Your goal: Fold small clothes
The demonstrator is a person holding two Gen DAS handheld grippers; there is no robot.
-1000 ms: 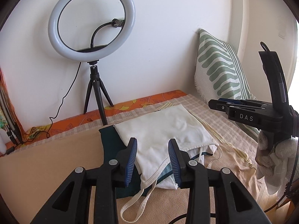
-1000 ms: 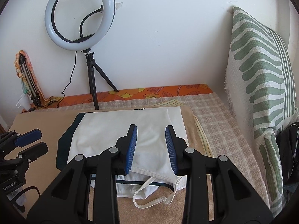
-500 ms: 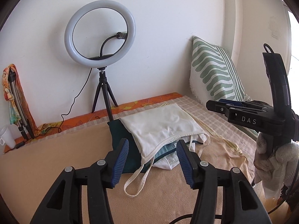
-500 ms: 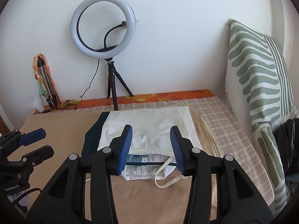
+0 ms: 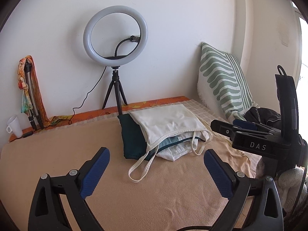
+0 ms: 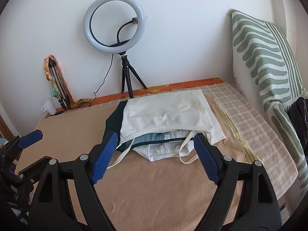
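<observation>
A folded white strappy top [image 5: 169, 123] [image 6: 165, 111] lies on a small stack of folded clothes, over a dark green garment [image 5: 132, 138] [image 6: 113, 121], on the tan blanket [image 5: 77, 154] [image 6: 154, 182]. Its loose straps [image 5: 142, 165] trail toward me. My left gripper [image 5: 156, 155] hangs well short of the stack; its jaws are opening wide, with nothing between them. My right gripper [image 6: 156, 140] is just in front of the stack, jaws also opening, pads clear of the cloth. In the left wrist view the right gripper [image 5: 240, 127] shows at the right edge.
A ring light [image 5: 115, 36] [image 6: 114, 21] on a black tripod stands at the wall behind the stack. A green-striped pillow [image 5: 223, 80] [image 6: 269, 63] leans at the right, with dark clothing [image 5: 261, 115] beside it. A white cup [image 5: 14, 125] and a folded tripod [image 5: 30, 96] are at the far left.
Both grippers pulled back from the stack and their jaws spread from narrow to wide. The white top stays folded on the pile, with its straps lying loose on the blanket.
</observation>
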